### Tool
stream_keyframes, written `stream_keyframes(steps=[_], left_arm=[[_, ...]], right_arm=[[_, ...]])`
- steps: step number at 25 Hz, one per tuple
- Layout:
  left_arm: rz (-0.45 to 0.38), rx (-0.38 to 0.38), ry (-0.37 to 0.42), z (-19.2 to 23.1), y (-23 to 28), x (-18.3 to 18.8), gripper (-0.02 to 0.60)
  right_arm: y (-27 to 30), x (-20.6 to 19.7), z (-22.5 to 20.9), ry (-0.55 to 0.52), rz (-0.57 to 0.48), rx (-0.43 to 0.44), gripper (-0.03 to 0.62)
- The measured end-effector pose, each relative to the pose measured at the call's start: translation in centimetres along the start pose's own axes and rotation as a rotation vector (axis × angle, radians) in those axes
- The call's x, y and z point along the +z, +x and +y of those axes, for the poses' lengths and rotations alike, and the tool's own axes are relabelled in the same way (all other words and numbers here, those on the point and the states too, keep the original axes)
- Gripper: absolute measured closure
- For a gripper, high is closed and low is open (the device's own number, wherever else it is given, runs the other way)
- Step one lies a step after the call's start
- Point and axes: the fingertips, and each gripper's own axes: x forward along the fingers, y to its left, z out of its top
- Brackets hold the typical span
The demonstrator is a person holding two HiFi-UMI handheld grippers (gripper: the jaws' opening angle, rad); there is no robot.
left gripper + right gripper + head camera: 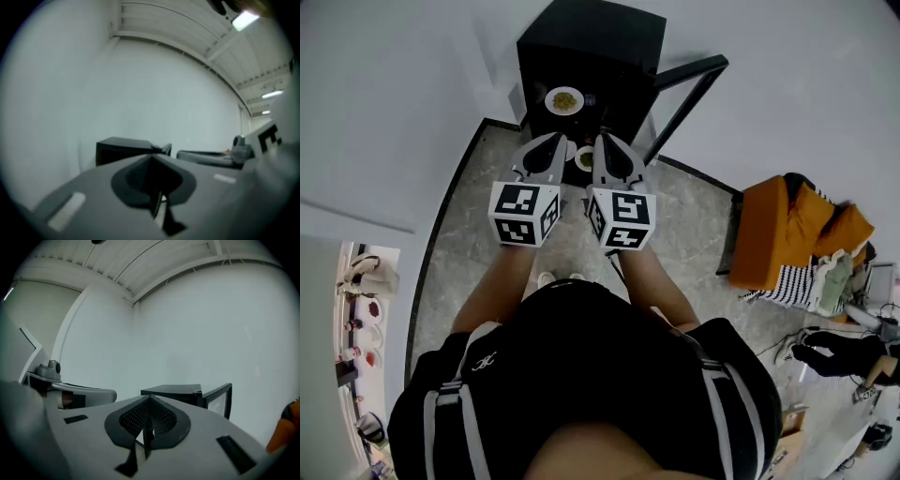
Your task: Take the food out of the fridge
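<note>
Boxy black fridge (600, 42) stands open at 12 o'clock, round white plate (564, 100) inside; left gripper (557, 141) and right gripper (603, 141) have jaws closed, empty.

Bright, even, soft light fills the head view, with no hard shadows on the floor (694, 225). The black fridge (591, 56) is the one dark block, gloomy inside, yet the plate (564, 100) in it shows pale and clear. Wide-angle bend curves the white wall (394, 103) and the floor's edge around the fridge. The left gripper view is hazy throughout: the fridge is soft, the left gripper (152, 158) in front of it is smeared, and a ceiling lamp (244, 19) glares high to the fridge's right. The right gripper view is crisper, with the pad mesh of the right gripper (150, 400) readable and the fridge's edges sharp. Black vignette rings both gripper views.
</note>
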Motion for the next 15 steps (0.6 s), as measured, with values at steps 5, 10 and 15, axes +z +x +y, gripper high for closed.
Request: stream_keyframes(steps=[5,10,15], left_arm=[[0.000,-0.001,-0.002,0.3,-0.7,-0.2,0.578],[0.005,-0.005,-0.015,1.2,-1.2,-0.5,0.578],[0.008,-0.012,-0.028,2.3,-1.5,-0.7,0.578]], right_arm=[[-0.3,0.1,0.7,0.003,-0.012,-0.003,0.595],[-0.4,0.0,1.6,0.017,-0.029,0.009,0.594],[0.1,-0.3,2.8,-0.001,-0.014,0.006,0.594]])
